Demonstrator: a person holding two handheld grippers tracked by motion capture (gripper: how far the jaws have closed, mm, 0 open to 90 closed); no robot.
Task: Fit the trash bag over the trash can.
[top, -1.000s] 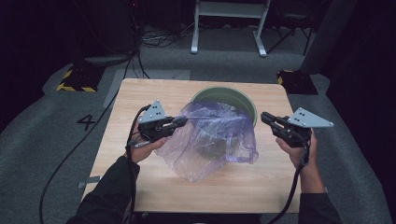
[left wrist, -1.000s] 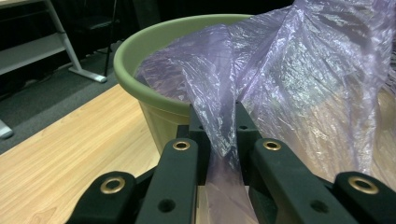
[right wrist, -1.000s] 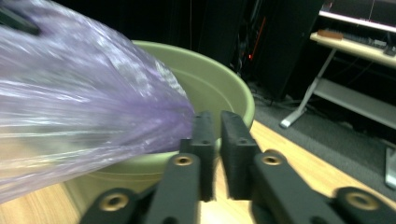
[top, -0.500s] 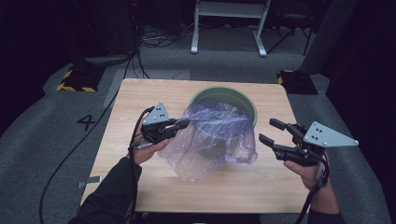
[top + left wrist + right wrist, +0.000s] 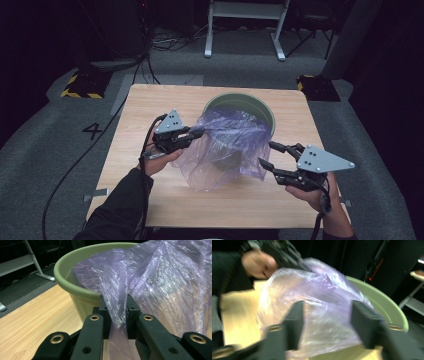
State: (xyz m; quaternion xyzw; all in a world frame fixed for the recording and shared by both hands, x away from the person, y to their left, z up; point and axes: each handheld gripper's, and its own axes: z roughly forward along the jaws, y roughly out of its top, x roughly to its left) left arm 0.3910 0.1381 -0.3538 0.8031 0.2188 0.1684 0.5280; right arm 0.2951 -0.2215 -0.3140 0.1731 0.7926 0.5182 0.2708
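One gripper [image 5: 116, 305] pinches the purple bag [image 5: 160, 280]; the other gripper [image 5: 268, 155] gapes empty.

High view: above the table's [image 5: 150, 200] near edge, facing forward and down.
Left tool view: close, level, facing the tub [image 5: 75, 272].
Right tool view: close, blurred.
Shared: bag [image 5: 225, 145], tub.

A green tub [image 5: 260, 105] and a draped purple plastic bag [image 5: 227, 150] crowd the centre and far right of the bench [image 5: 150, 105]; bare wood lies open along the left side, far-left corner and near edge.
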